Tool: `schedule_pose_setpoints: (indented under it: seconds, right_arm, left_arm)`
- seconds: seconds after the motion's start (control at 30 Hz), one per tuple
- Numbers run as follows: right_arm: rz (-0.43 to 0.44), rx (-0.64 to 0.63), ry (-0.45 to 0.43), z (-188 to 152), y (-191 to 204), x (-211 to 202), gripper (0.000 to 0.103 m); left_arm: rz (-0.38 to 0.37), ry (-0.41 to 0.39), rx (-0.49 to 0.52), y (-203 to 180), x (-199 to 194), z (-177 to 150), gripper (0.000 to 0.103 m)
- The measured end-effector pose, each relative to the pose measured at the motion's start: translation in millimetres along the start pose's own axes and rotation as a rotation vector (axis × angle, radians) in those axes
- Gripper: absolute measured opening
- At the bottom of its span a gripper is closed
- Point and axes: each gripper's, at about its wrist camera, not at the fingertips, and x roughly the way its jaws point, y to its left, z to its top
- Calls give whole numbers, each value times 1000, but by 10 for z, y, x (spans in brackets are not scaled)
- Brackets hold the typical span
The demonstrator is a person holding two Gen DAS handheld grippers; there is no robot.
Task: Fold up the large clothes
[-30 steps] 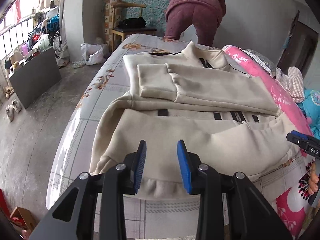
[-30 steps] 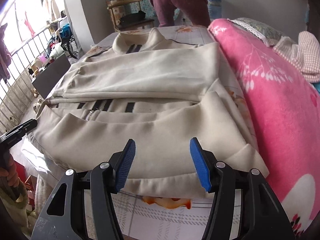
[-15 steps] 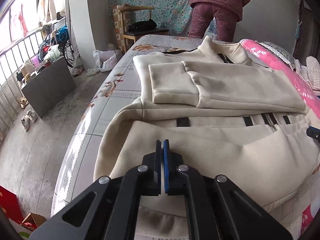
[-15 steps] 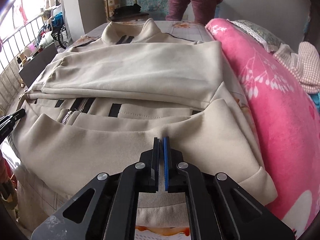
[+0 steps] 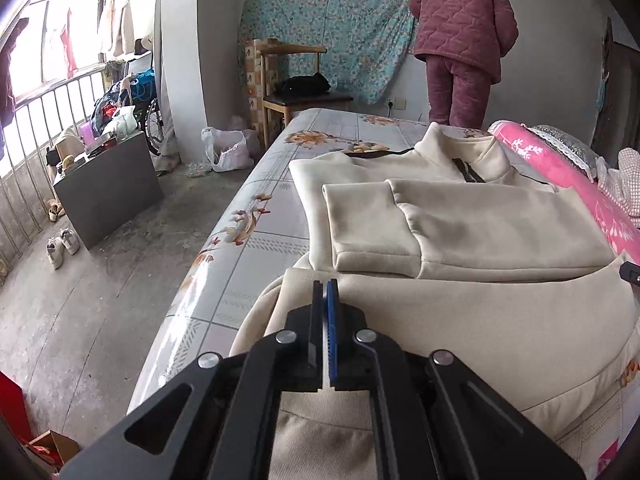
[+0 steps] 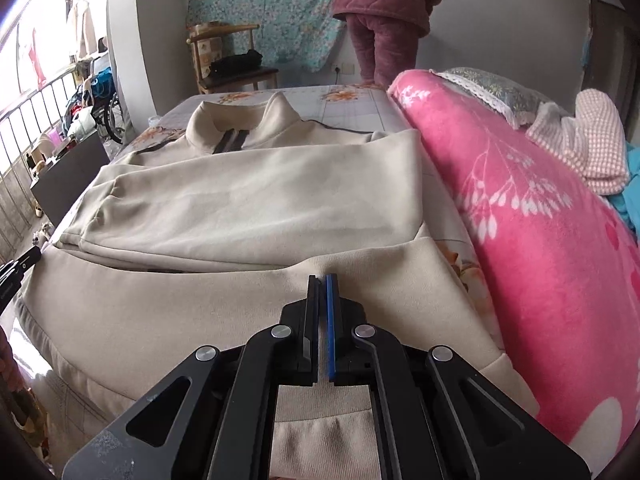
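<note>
One cream jacket (image 5: 480,312) lies on one floral bed (image 5: 256,248). Two grippers, left gripper (image 5: 325,292) and right gripper (image 6: 323,286), each pinch its lifted hem; concrete floor (image 5: 80,304).

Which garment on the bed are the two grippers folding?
On the floral-sheeted bed, left of the rolled pink blanket, lies a cream zip-up jacket, sleeves folded across its chest. Left gripper and right gripper pinch its hem. Only it is cream, with a stand-up collar.
</note>
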Motion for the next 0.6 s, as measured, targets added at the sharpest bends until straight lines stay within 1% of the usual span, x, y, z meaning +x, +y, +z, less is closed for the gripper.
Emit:
schedule_pose_setpoints:
  seconds: [0.2,0.3,0.4,0.43,0.5,0.53,0.57,0.6]
  right_arm:
    - [-31,-17,26,-83,41,211,1]
    - [-35,-11,33,-111,36,288,1]
    - [-20,-2,42,-88,-1,281,3]
    - [-18,0,46,-79,-20,272,6]
    - [-19,22,41,-62,-75,184,15]
    - [-19,35,26,-46,-101,111,23]
    - [-5,44,2,-34,-120,2,28]
    - [16,45,-24,-23,-119,-116,28]
  left_arm:
    - [30,6,31,-45,144,-71,1]
    - [44,36,55,-91,248,-121,2]
    - [91,26,106,-194,256,-139,2]
    - [98,26,111,-208,267,-142,2]
    - [96,30,110,-205,270,-137,2]
    - [93,34,107,-200,269,-135,2]
    - [91,37,105,-198,270,-130,2]
    - [90,38,104,-195,270,-128,2]
